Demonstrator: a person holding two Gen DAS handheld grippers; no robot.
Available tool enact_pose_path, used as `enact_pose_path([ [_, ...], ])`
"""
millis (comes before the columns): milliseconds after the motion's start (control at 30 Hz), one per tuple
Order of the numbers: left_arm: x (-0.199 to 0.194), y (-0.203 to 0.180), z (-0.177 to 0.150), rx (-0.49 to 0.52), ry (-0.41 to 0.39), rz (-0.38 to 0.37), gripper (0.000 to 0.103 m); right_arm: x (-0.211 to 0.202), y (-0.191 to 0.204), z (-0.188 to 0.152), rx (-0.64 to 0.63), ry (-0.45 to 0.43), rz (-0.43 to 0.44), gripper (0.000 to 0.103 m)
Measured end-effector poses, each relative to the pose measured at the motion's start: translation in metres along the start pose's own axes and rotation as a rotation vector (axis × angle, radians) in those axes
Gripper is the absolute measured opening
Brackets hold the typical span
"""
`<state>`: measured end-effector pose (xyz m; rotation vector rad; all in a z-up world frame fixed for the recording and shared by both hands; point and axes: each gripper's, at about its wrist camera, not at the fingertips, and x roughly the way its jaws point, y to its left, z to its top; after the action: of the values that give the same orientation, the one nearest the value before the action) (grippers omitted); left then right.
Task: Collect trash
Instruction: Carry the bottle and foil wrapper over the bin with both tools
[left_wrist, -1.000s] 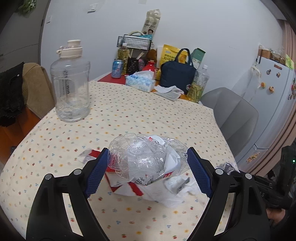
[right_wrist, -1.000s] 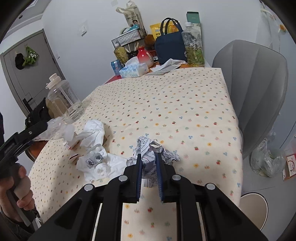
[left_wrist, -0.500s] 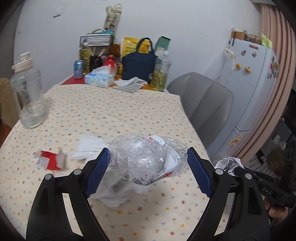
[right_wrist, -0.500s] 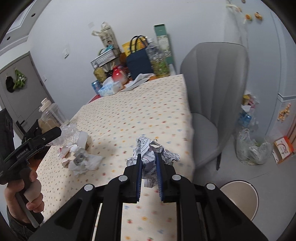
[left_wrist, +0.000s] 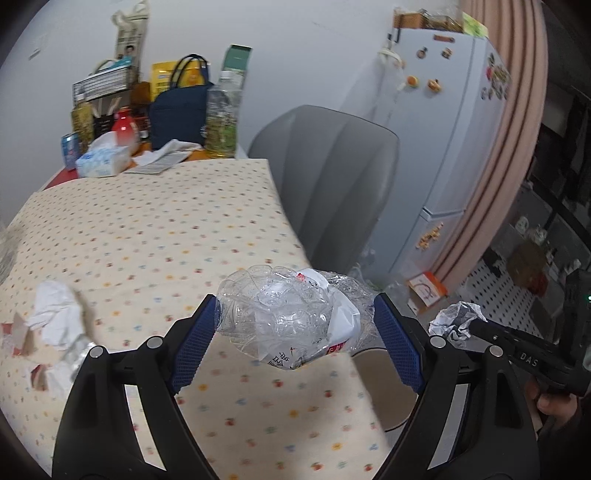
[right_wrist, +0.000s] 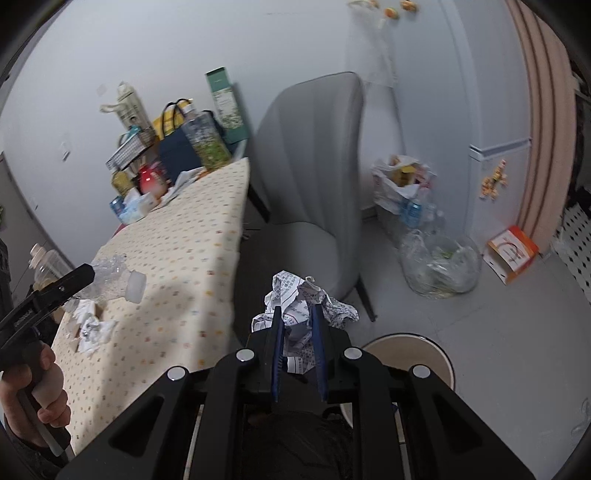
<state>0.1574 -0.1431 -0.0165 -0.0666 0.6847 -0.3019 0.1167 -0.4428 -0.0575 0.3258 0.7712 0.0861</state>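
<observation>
My left gripper (left_wrist: 295, 321) is shut on a crushed clear plastic bottle (left_wrist: 291, 317) and holds it over the right edge of the dotted table (left_wrist: 155, 229). My right gripper (right_wrist: 297, 314) is shut on a crumpled printed paper ball (right_wrist: 299, 299), past the table edge and above the floor. That paper ball (left_wrist: 456, 319) and the right gripper also show at the right of the left wrist view. A round beige bin (right_wrist: 413, 350) stands on the floor below both grippers. Crumpled white paper and red scraps (left_wrist: 51, 332) lie on the table at the left.
A grey chair (right_wrist: 314, 177) stands beside the table's far end. Bags of bottles and rubbish (right_wrist: 436, 262) and an orange-white box (right_wrist: 511, 253) sit on the floor near the white fridge (left_wrist: 454, 140). Bottles, a blue bag (left_wrist: 181, 107) and a tissue pack crowd the table's far end.
Both grippers have swung to the right with their loads, from over the table toward and past its right edge. The bin has come into view; the big water jug has left the left view.
</observation>
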Motion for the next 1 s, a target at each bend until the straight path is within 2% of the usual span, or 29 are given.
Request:
enact_pose_path([
  [167,0.02,-0.029,-0.001,0.038,0.035,-0.026,0.084,0.004,-0.039,-0.006,0.056,0.011,-0.036,0.016],
  [233,0.028,-0.04,-0.001,0.056,0.049,-0.031,0.084,0.011,-0.052,-0.009,0.075,0.023,-0.041,0.02],
  [267,0.031,-0.045,-0.001,0.064,0.057,-0.034,0.084,0.015,-0.058,-0.011,0.084,0.031,-0.041,0.029],
  [300,0.033,-0.049,-0.002,0.069,0.062,-0.036,0.084,0.02,-0.067,-0.013,0.103,0.043,-0.044,0.05],
  [333,0.037,-0.054,-0.002,0.077,0.069,-0.038,0.084,0.023,-0.071,-0.015,0.116,0.04,-0.056,0.055],
  [567,0.062,-0.085,-0.005,0.128,0.121,-0.06,0.084,0.021,-0.118,-0.031,0.191,0.045,-0.112,0.058],
  [1000,0.121,-0.164,-0.038,0.258,0.267,-0.141,0.084,-0.004,-0.186,-0.056,0.309,0.021,-0.187,0.06],
])
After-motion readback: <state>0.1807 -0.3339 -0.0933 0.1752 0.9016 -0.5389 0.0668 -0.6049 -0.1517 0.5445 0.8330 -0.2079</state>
